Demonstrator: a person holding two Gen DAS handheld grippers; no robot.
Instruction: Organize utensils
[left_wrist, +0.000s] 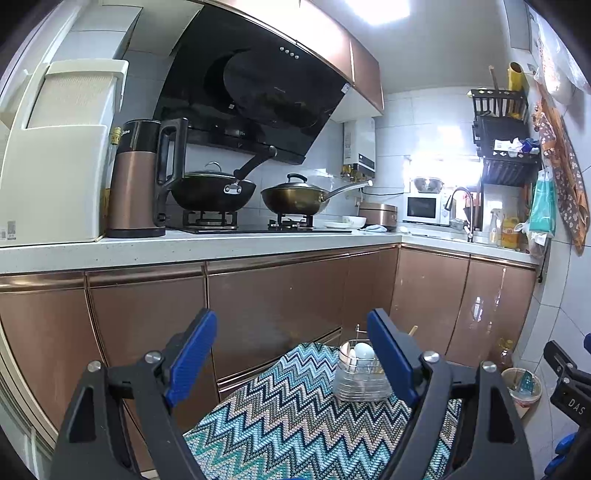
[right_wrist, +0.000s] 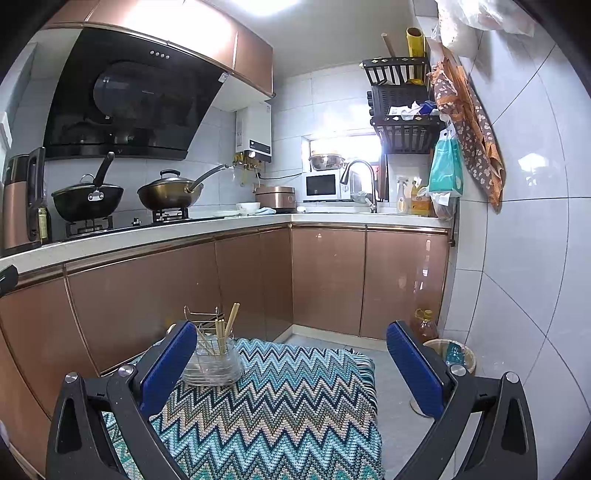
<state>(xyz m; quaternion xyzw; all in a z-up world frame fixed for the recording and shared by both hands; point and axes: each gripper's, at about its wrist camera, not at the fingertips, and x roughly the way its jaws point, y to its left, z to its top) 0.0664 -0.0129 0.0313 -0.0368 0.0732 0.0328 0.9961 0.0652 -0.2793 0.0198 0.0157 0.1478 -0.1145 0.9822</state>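
Observation:
A clear utensil holder with a wire rack (left_wrist: 360, 382) stands at the far end of a zigzag-patterned cloth (left_wrist: 295, 413). It holds white spoons (left_wrist: 360, 352) and wooden chopsticks (right_wrist: 225, 330). It also shows in the right wrist view (right_wrist: 212, 363), just beyond the left finger. My left gripper (left_wrist: 291, 354) is open and empty, held above the cloth with the holder beside its right finger. My right gripper (right_wrist: 291, 363) is open and empty above the cloth (right_wrist: 280, 406). The right gripper also shows at the left wrist view's right edge (left_wrist: 565, 384).
Copper-coloured cabinets (left_wrist: 273, 295) under a white counter (left_wrist: 207, 245) stand close behind the cloth. Two woks (left_wrist: 214, 188) sit on the stove, with a kettle (left_wrist: 144, 181) to the left. An oil bottle (right_wrist: 424, 325) and a small bin (right_wrist: 452, 354) stand on the floor at right by a tiled wall.

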